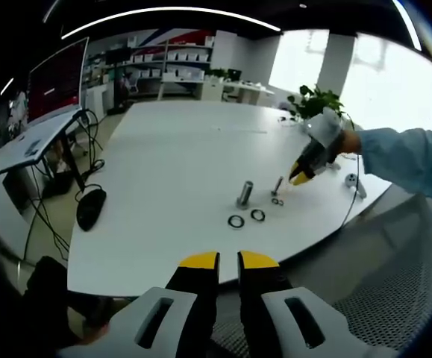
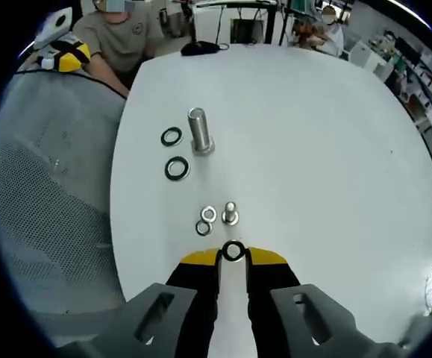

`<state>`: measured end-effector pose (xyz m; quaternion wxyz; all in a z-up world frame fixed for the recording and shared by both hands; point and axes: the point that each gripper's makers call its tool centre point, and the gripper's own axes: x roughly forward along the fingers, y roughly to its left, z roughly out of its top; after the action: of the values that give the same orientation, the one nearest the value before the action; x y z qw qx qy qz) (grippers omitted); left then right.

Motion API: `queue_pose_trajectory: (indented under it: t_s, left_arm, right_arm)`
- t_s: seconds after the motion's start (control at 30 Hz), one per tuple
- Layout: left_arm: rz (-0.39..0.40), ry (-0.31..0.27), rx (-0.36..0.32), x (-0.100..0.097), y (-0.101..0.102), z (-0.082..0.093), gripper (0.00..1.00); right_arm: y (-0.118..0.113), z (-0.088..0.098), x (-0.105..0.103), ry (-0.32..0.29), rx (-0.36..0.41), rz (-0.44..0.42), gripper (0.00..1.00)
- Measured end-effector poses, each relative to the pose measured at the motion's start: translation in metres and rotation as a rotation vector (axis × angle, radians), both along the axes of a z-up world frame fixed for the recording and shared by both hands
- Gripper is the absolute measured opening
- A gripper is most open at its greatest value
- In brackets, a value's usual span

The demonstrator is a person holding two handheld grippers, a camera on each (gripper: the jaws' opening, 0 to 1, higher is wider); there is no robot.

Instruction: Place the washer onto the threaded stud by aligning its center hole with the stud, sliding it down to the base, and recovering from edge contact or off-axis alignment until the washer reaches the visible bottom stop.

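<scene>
Between the right gripper's (image 2: 233, 256) yellow tips sits the washer (image 2: 233, 250), pinched by its rim just short of the small stud (image 2: 230, 213). Thin, stiff and likely slippery, it seems best held by the edge, hole clear. Left gripper (image 1: 228, 260) hangs off the table (image 1: 178, 149), nearly closed, empty.

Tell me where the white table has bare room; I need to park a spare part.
The white table lies bare right of the tall steel stud and the short stud. It is crowded left of them: two black washers and two small silver washers sit near the table's edge. The right gripper holds a small black washer.
</scene>
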<state>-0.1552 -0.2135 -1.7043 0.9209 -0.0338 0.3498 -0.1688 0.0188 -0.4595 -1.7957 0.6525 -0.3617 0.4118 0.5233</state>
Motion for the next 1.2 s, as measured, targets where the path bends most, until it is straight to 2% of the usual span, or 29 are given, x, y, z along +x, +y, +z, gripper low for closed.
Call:
queue_pose_trajectory:
  t_s: [0.17,0.43,0.77,1.2]
  left_arm:
    - [0.001,0.000,0.000,0.000,0.000,0.000,0.07]
    - [0.002,-0.003,-0.002,0.000,0.000,0.001,0.07]
    - [0.002,-0.007,-0.004,0.001,0.000,0.001,0.07]
    - [0.003,-0.010,-0.007,0.001,0.000,0.002,0.07]
  right_arm:
    - [0.009,0.011,-0.001,-0.013,0.031,0.006,0.15]
    - [0.025,0.017,-0.001,-0.034,0.061,0.022,0.15]
    - [0.035,0.015,0.000,-0.051,0.060,0.044,0.15]
    - [0.035,0.007,0.003,-0.037,0.050,0.035,0.15]
